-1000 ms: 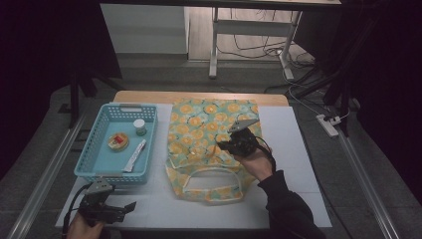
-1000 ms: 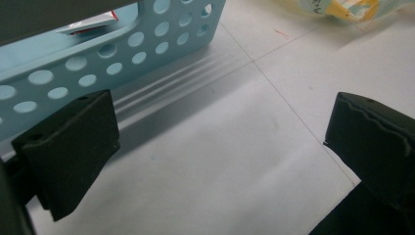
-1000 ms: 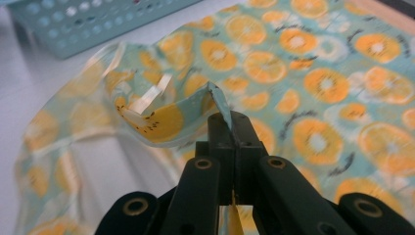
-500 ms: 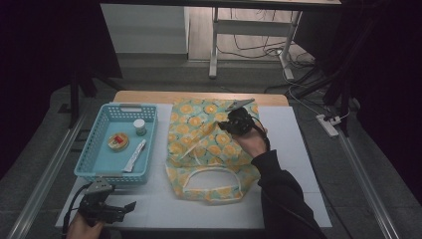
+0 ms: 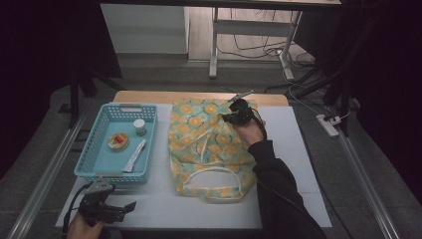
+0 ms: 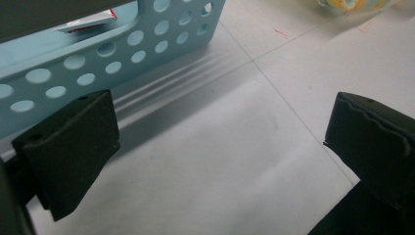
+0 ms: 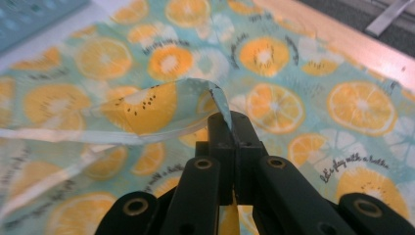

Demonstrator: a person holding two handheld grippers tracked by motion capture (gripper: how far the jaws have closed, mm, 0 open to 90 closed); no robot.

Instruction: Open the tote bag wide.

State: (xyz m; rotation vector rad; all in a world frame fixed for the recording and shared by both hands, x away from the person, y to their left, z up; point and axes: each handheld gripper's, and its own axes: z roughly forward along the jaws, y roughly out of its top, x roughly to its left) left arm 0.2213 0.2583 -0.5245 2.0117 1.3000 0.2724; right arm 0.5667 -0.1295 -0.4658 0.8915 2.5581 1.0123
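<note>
Forearms enter the high view from six o'clock, and nearest of all, at about seven o'clock on the white table (image 5: 164, 209), the left gripper (image 5: 130, 205) rests low in a hand with its jaws spread wide apart and nothing between them; the left gripper view confirms the gap, with bare white tabletop between the two black jaws. Just beyond it stands a light blue perforated basket (image 5: 94, 149), its long axis running from six toward twelve o'clock, holding a white tube-like packet (image 5: 134, 155), a small round flat tin (image 5: 118, 142) with a red and yellow top, and a small jar (image 5: 140, 127) with a pale lid; their labels are too small to read. At the table's centre lies a teal fabric bag (image 5: 199, 144) printed with orange slices, flat, its long axis also six to twelve o'clock, its looped handle (image 5: 214, 179) and mouth toward six o'clock. Toward one o'clock on the bag, the right gripper (image 5: 233, 117), held by a hand in a dark sleeve (image 5: 276, 194), has its jaws pressed together on a raised fold of the cloth (image 7: 161, 105), seen lifted in the right gripper view. Cursive script on the print partly reads "with a twist" as best I can tell. Farther off, a wooden edge (image 5: 149, 96) borders the table, then grey floor with cables (image 5: 259, 47).
</note>
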